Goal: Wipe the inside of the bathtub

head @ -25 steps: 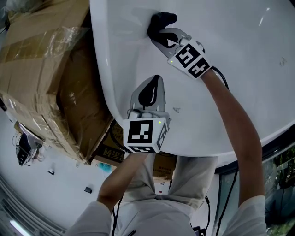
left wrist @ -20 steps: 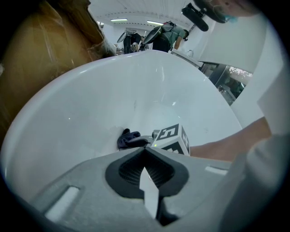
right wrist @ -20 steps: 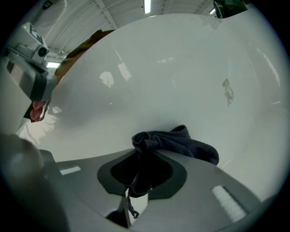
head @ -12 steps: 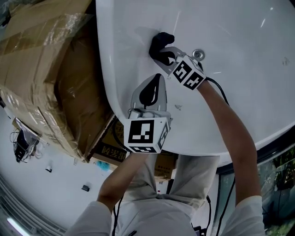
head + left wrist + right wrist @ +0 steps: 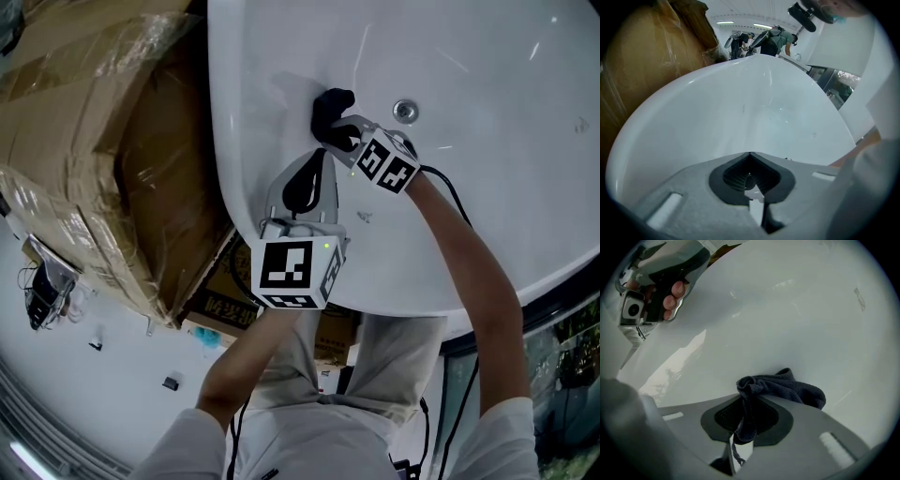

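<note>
The white bathtub (image 5: 506, 187) fills the upper right of the head view, its drain (image 5: 405, 111) near the middle. My right gripper (image 5: 336, 127) reaches inside it and is shut on a dark cloth (image 5: 330, 105), which is pressed against the tub's inner wall. In the right gripper view the cloth (image 5: 787, 390) bunches out past the closed jaws onto the white surface (image 5: 797, 324). My left gripper (image 5: 302, 183) rests at the tub's near rim, shut with nothing in it. In the left gripper view the tub's inside (image 5: 754, 112) lies ahead of the closed left gripper (image 5: 750, 154).
A large cardboard box wrapped in plastic film (image 5: 103, 150) stands tight against the tub's left side. Smaller boxes (image 5: 225, 300) sit below the tub's rim. People (image 5: 764, 40) stand in the far background beyond the tub.
My right gripper has slid the cloth down the tub's wall, nearer the left gripper. The left gripper has stayed put.
</note>
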### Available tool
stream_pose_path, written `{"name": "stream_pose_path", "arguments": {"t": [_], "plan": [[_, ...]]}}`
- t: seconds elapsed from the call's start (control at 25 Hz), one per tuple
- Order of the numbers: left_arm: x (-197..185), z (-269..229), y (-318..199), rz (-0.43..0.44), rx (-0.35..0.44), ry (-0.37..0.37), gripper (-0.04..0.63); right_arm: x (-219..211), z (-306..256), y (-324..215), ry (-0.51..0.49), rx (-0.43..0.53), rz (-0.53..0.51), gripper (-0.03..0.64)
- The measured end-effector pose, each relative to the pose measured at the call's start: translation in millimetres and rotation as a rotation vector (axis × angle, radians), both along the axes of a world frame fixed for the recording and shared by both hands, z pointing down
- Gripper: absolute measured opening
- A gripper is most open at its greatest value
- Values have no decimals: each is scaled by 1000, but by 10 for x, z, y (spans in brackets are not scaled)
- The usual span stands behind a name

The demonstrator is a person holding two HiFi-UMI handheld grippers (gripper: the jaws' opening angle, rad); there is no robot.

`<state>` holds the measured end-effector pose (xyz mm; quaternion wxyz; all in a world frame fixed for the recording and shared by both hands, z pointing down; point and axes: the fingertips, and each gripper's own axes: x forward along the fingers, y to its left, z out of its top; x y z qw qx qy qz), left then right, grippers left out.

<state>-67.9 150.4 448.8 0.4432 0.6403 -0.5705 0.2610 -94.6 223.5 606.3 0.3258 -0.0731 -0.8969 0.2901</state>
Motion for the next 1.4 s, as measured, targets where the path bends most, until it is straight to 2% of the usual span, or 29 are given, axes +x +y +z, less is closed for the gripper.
{"name": "stream_pose_path", "arguments": {"t": [0.2,0.44,0.56,0.76,0.92,1.24,1.4], "plan": [[-18,-18,30,-1,6,-5,0,76,-19,231,7,-38,-103,49],[13,-78,29,-1,22,-5,0,292,-158,604,-4,-78,-324,49],[39,-122,21,2,32,-3,0,391,-225,680,-4,-57,-361,49],[102,-202,4,19,48,2,0,468,-305,513,-7,-54,-234,49],[95,-222,-11,23,58,-1,0,521,-326,144,-14,-10,-121,49],[26,-204,56,-1,51,-3,0,661,-489,-1363,-78,33,348,49],[14,-192,6,-17,53,-3,0,760,-519,-1978,-82,96,459,49]]}}
